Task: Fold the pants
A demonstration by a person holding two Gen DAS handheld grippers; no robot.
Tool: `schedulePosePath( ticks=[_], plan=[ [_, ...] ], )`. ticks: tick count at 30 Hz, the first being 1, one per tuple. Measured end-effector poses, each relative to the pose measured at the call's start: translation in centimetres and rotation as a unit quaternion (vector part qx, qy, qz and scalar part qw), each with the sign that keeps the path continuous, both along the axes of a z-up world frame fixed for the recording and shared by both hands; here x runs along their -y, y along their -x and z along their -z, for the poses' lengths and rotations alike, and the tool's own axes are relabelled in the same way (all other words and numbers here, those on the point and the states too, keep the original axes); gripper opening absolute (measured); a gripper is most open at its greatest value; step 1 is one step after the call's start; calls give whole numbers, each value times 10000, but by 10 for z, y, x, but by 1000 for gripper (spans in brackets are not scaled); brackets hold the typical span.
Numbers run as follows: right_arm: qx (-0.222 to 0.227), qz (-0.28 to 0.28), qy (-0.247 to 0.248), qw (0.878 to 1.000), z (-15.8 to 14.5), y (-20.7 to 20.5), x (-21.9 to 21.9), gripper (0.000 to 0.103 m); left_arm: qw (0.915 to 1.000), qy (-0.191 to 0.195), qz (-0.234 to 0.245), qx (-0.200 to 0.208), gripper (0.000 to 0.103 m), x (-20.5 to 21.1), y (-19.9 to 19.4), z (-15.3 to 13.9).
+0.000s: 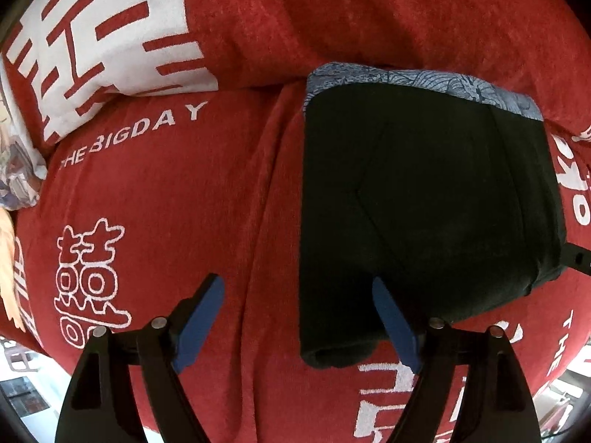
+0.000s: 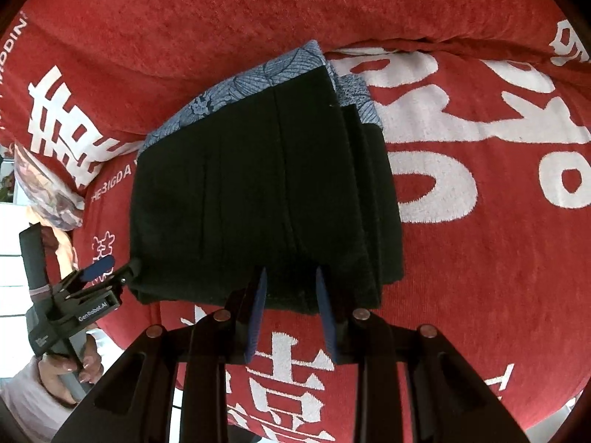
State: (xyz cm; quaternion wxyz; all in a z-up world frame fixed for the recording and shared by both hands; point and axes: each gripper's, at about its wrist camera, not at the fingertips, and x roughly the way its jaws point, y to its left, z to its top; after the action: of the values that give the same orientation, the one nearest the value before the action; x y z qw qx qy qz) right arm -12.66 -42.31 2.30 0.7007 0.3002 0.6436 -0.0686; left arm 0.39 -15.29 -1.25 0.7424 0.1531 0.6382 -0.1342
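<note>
The black pants point(image 1: 424, 199) lie folded into a thick rectangular stack on the red blanket point(image 1: 221, 203). A blue patterned garment point(image 1: 406, 77) lies under them at the far edge. My left gripper point(image 1: 299, 288) is open and empty, its right finger at the stack's near left corner. In the right wrist view the pants point(image 2: 258, 192) fill the middle. My right gripper point(image 2: 291, 280) is partly open at the stack's near edge, holding nothing. The left gripper point(image 2: 110, 271) shows there beside the stack's near left corner.
The red blanket point(image 2: 480, 258) with white characters covers the whole surface. A red and white pillow point(image 1: 103, 37) lies at the far left. A pale patterned cushion point(image 2: 48, 192) sits at the left edge. The floor shows beyond the near edge.
</note>
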Motion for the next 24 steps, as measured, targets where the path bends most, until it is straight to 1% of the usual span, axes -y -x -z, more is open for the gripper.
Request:
schedulePosePath(
  ticks=[1, 2, 3, 5, 11, 12, 13, 14, 19, 22, 24],
  plan=[
    [-5, 0, -7, 10000, -1, -1, 0, 32, 10000, -11, 6, -6, 83, 0, 0, 0],
    [-7, 2, -12, 10000, -1, -1, -1, 35, 10000, -16, 6, -12, 83, 0, -1, 1],
    [-4, -1, -14, 10000, -2, -1, 0, 41, 10000, -21, 3, -20, 83, 1, -1, 1],
    [20, -24, 16, 10000, -5, -1, 0, 46, 10000, -24, 8, -15, 83, 1, -2, 1],
    [22, 7, 43, 10000, -10, 1, 4, 48, 10000, -68, 28, 14, 84, 2, -2, 1],
    [16, 24, 52, 10000, -10, 2, 6, 48, 10000, -73, 25, 15, 87, 2, -2, 1],
    [9, 46, 54, 10000, -10, 3, 7, 48, 10000, -92, 15, 21, 99, 3, -3, 1],
    [6, 72, 47, 10000, -10, 4, 8, 48, 9999, -105, -5, 32, 103, 2, -3, 1],
    [-19, 137, -13, 9999, -9, 7, 13, 55, 10000, -83, -30, -24, 103, 1, -4, 1],
    [-13, 189, -21, 9998, -9, 8, 15, 62, 9999, -59, -59, -67, 103, 0, -6, 0],
    [-50, 260, -42, 9996, -8, 10, 19, 71, 9999, -45, -70, -102, 103, 0, -6, 1]
  ],
)
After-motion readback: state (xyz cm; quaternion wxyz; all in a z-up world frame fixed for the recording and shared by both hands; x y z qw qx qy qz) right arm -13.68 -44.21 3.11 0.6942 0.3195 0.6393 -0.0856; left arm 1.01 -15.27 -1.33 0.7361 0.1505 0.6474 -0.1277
